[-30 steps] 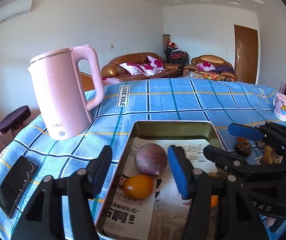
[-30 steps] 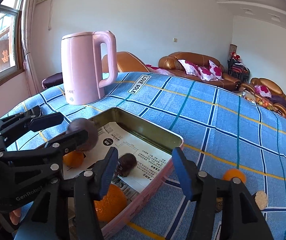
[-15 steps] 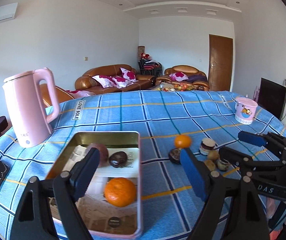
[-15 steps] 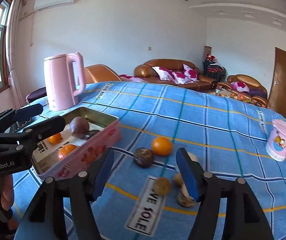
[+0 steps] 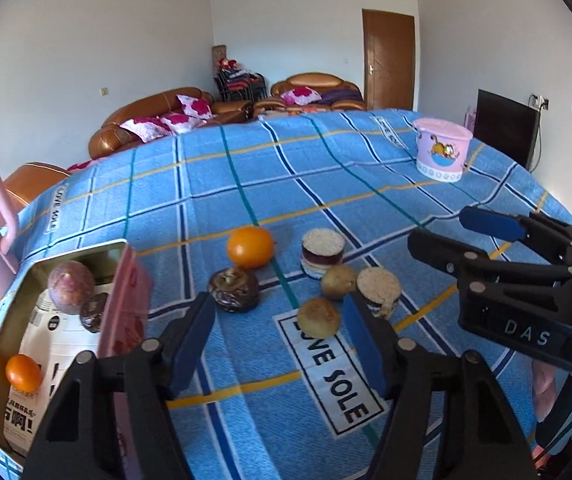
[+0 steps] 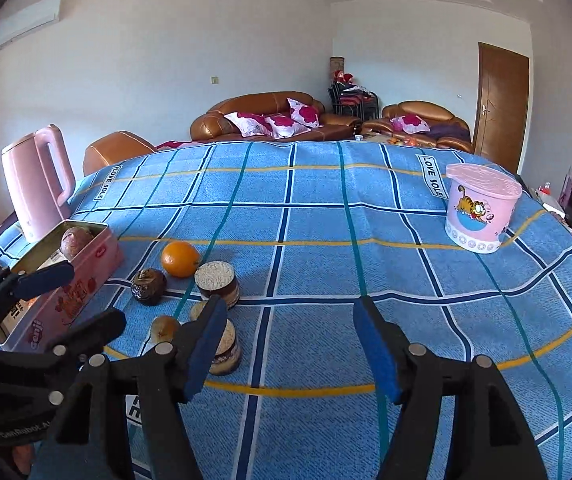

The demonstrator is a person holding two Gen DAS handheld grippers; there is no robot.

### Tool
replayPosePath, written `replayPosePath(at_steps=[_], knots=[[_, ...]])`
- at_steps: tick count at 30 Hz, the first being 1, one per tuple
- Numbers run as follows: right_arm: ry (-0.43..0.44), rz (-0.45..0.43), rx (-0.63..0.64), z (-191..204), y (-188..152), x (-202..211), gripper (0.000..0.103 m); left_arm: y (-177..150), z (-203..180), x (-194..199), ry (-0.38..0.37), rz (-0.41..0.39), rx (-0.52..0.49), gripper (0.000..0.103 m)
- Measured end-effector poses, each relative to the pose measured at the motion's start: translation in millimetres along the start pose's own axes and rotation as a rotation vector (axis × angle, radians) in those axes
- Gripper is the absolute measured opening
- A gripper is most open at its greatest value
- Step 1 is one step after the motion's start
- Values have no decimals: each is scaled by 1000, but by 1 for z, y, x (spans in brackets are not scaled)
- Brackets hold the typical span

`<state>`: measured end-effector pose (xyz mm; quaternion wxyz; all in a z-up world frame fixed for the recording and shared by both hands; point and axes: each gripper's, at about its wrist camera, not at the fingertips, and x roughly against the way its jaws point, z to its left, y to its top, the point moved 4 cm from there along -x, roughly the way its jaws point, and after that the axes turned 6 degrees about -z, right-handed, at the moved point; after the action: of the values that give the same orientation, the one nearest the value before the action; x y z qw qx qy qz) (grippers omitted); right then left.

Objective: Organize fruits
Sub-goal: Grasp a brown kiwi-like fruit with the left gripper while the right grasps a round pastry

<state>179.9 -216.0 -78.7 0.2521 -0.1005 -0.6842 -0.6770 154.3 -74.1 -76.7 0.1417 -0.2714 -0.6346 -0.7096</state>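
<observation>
A pink tin (image 5: 124, 312) at the left holds a purple passion fruit (image 5: 70, 287), a dark fruit (image 5: 93, 317) and a small orange (image 5: 23, 373). On the blue cloth lie an orange (image 5: 250, 247), a dark wrinkled fruit (image 5: 233, 290), two small brown fruits (image 5: 318, 318) and two layered cake pieces (image 5: 323, 251). My left gripper (image 5: 280, 344) is open and empty, just short of the brown fruit. My right gripper (image 6: 291, 344) is open and empty, right of the pile; it also shows in the left wrist view (image 5: 473, 232).
A pink kettle (image 6: 38, 184) stands behind the tin (image 6: 78, 280). A pink cartoon tub (image 6: 479, 212) stands at the far right of the table. Sofas and a door are beyond the table.
Both grippers have swung right, away from the tin toward the loose fruits and cakes. Both stay open and empty.
</observation>
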Motion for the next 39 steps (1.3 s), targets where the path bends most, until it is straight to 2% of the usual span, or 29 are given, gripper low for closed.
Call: replayPosePath(at_steps=[2,8,10,11,15,21,29,30,34,37,39], knots=[[-5,5,-2,-1,-2,-1,67,-3,-4,-10,-26,45,-3,55],[-1,27,-14,-2,-3,-6,67,-7,-14,-29,-97,126,11,54],[1,28,-17,-2,-3,-6,67,-7,-17,-31,-128,136,12,33],[2,29,-18,-2,-3,-6,67,-8,-16,-30,-138,138,17,30],[45,31,-18,1,-3,-6,67,-5,-5,-17,-127,73,60,30],[131,42,45,19,-4,-7,67,-2,18,4,-18,-37,125,30],[202,143,94,34,-13,-24,67,2,26,8,17,-65,129,30],[210,152,96,35,-14,-26,66,2,26,7,15,-64,128,30],[231,200,103,38,-19,-33,46,1,27,7,14,-61,136,30],[249,227,105,40,-21,-37,36,1,29,7,12,-62,144,30],[250,224,109,41,-21,-36,35,1,29,8,13,-63,144,30]])
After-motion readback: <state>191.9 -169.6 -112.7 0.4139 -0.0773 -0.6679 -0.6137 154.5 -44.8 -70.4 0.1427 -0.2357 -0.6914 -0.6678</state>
